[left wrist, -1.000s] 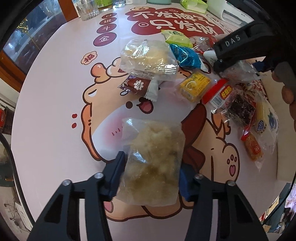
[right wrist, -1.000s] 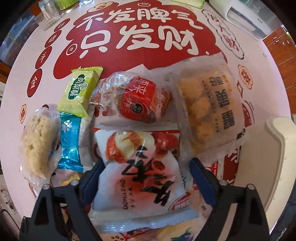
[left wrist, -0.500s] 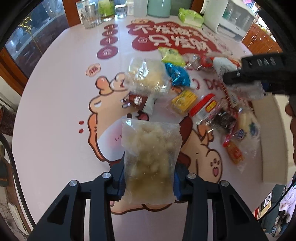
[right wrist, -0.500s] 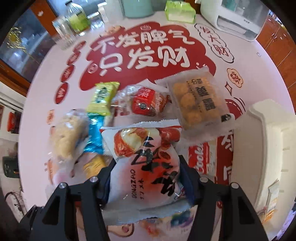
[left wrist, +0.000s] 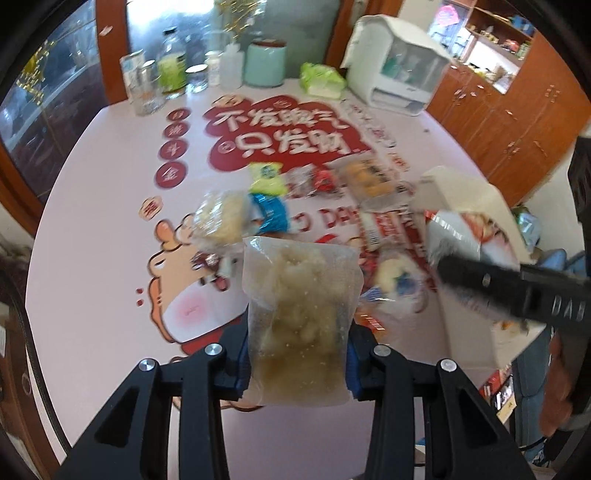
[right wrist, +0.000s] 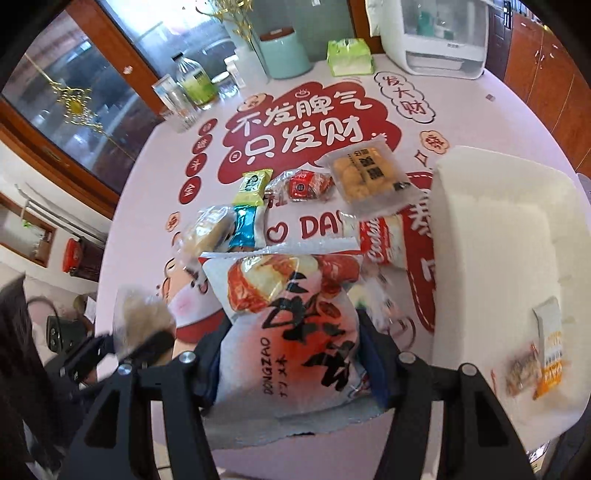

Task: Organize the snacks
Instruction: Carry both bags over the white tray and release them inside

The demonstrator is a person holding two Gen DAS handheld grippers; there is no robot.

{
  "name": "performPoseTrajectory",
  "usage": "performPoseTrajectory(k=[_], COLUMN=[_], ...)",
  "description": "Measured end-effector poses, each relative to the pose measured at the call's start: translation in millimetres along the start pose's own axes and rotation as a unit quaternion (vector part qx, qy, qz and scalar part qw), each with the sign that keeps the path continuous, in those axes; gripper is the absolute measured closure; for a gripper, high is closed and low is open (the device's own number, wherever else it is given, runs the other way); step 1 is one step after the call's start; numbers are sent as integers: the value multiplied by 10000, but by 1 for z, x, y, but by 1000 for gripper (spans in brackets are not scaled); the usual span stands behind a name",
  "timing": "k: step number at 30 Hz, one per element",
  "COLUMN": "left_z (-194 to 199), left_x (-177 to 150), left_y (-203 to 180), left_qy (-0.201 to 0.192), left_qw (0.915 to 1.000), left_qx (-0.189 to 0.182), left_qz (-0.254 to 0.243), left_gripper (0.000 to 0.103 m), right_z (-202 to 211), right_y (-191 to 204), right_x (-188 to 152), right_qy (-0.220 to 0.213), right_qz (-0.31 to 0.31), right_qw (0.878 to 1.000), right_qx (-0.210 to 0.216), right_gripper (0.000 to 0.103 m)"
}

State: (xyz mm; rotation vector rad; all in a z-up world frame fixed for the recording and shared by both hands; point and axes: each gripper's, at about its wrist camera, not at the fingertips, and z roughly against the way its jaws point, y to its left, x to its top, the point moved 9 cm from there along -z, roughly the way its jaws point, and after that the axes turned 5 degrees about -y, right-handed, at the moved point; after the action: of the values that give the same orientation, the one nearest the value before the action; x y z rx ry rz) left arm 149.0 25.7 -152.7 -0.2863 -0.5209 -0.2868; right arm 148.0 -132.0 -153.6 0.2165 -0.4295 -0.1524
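My left gripper [left wrist: 297,363] is shut on a clear bag of pale fluffy snack [left wrist: 301,317] and holds it above the table. My right gripper [right wrist: 291,363] is shut on a white and red puffed snack bag [right wrist: 291,328], also lifted. The right gripper shows in the left wrist view [left wrist: 491,282] at the right, over the white tray [left wrist: 476,206]. Several snack packs lie mid-table: a green pack [right wrist: 253,186], a blue pack [right wrist: 242,227], a red-wrapped one [right wrist: 304,186] and a clear pack of round cookies [right wrist: 369,177].
The white tray [right wrist: 498,229] stands at the table's right and holds two small packets [right wrist: 535,360]. Jars, glasses, a teal canister [right wrist: 284,55], a tissue pack [right wrist: 349,57] and a white appliance [right wrist: 439,33] line the far edge. Wooden cabinets stand behind.
Both grippers closed on their bags and lifted them off the table, rising well above it. The right gripper moved toward the tray.
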Motion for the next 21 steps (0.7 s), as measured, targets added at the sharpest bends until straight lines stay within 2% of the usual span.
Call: performPoseTrajectory(k=[10, 17, 21], left_z=[14, 3, -4], left_x=[20, 35, 47], left_y=[-100, -188, -235], left_qy=[-174, -130, -164], left_qw=[9973, 9944, 9938], left_qx=[-391, -524, -493], left_qz=[-597, -903, -981], left_gripper=[65, 65, 65], right_z=[61, 106, 119], right_y=[-42, -117, -162], right_x=[-12, -12, -15], right_qy=[-617, -1004, -1028], right_qz=[-281, -552, -661], right_qw=[9975, 9932, 9923], right_qx=[223, 201, 191], right_gripper=[42, 42, 41])
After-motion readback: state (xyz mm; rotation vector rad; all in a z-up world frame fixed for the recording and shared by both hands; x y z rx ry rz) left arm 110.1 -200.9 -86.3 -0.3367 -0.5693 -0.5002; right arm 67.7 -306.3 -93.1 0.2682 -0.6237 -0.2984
